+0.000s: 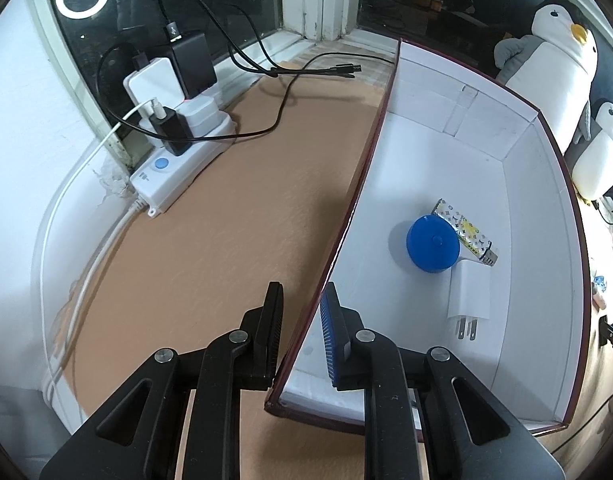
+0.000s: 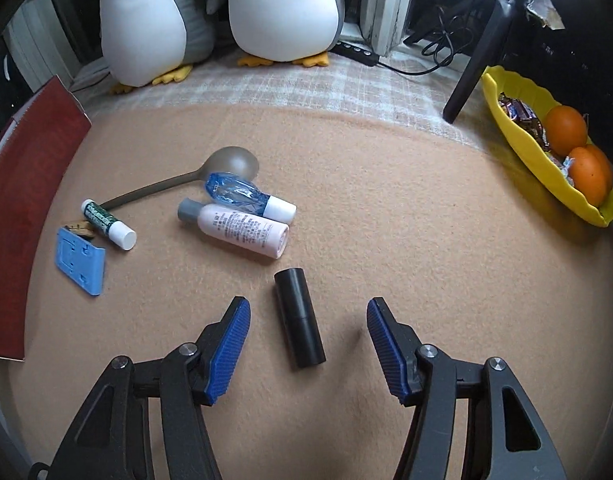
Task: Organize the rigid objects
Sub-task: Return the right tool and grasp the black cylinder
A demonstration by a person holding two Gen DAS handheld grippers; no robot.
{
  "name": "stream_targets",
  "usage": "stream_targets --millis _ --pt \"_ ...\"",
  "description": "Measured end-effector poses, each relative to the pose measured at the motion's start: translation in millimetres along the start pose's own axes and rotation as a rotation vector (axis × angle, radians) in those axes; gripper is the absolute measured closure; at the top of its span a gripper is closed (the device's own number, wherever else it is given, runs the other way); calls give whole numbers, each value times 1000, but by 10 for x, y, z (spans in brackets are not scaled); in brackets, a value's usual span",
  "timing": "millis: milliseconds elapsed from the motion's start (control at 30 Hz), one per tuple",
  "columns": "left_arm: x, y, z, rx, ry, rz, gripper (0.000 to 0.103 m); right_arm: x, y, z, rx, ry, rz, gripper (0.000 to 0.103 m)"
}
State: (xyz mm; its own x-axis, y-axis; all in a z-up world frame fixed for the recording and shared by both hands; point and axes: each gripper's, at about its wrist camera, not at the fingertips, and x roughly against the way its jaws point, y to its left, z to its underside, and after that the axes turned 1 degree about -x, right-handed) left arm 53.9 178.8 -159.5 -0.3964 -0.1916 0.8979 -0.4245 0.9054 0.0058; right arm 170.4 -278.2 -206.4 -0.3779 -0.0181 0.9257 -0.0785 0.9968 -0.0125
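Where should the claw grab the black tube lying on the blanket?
Around its middle, coming straight down from above. The black tube lies flat on the tan blanket, pointing away from the right claw, whose open fingers already stand one on each side of it. Its round sides would probably sit well between the ribbed pads, and nothing touches it.

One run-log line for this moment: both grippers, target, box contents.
left gripper: shut on box wall | right gripper: open, straddling black tube | in box: blue round case, white charger, patterned item
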Motion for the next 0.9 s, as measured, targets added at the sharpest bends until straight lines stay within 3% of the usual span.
stream_targets --millis 233,400,567,900 --pt "25 18 25 15 -2 -12 86 -68 -27 -44 25 23 -9 59" --pt "46 19 32 23 -6 -17 86 -62 2 -63 49 32 -18 79" --pt "70 19 40 22 -9 -17 86 -39 11 -41 44 32 -29 87" --pt "91 19 44 20 -16 -12 86 20 16 36 37 37 -35 88"
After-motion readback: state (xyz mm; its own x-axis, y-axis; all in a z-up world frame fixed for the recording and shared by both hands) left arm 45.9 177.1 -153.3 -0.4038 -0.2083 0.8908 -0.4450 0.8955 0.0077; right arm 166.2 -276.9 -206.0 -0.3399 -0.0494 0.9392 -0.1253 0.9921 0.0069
